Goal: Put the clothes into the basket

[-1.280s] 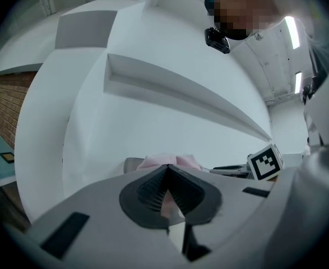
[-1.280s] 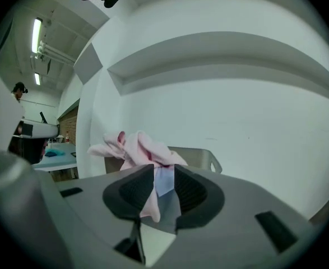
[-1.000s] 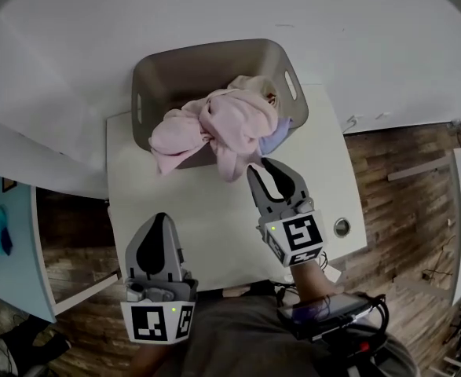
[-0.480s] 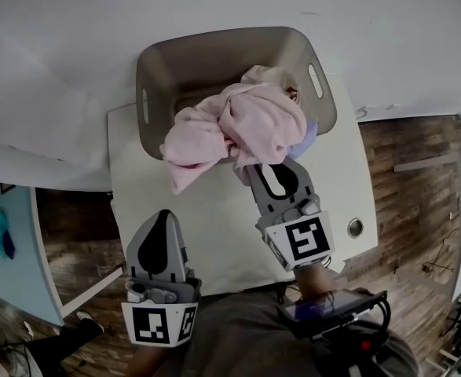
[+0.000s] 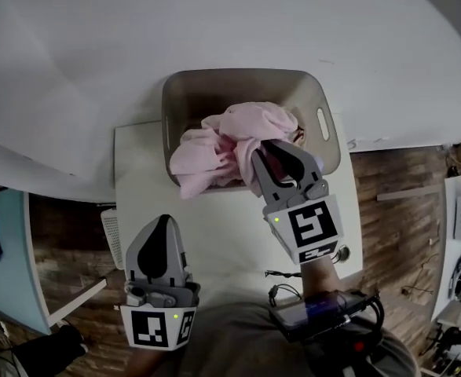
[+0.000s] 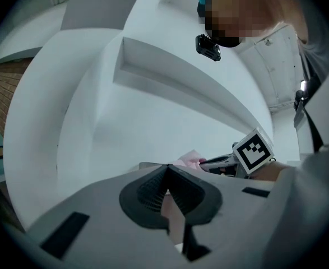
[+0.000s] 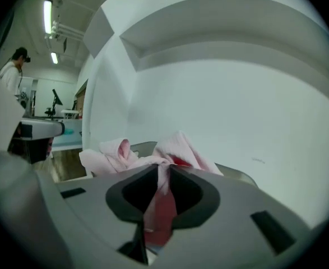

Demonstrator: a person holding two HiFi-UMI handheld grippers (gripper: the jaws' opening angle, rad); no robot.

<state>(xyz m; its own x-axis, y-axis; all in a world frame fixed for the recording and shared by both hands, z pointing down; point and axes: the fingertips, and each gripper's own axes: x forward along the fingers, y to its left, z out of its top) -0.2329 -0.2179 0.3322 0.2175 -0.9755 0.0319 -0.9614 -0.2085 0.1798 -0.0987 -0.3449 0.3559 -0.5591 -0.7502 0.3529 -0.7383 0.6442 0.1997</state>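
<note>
Now, right hand-held gripper [image 5: 269,149] closing on clothes [image 5: 211,152]

Head view looks steeply down; all 3 views share the basket [image 5: 206,100].

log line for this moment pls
right gripper: just closed further on pink garment | garment: draped over basket rim | left gripper: shut, empty

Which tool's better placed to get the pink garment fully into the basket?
Right. The right tool, jaws just closed further, grips the pink garment at the near rim of the basket. The left tool is shut, empty, over the table.
</note>
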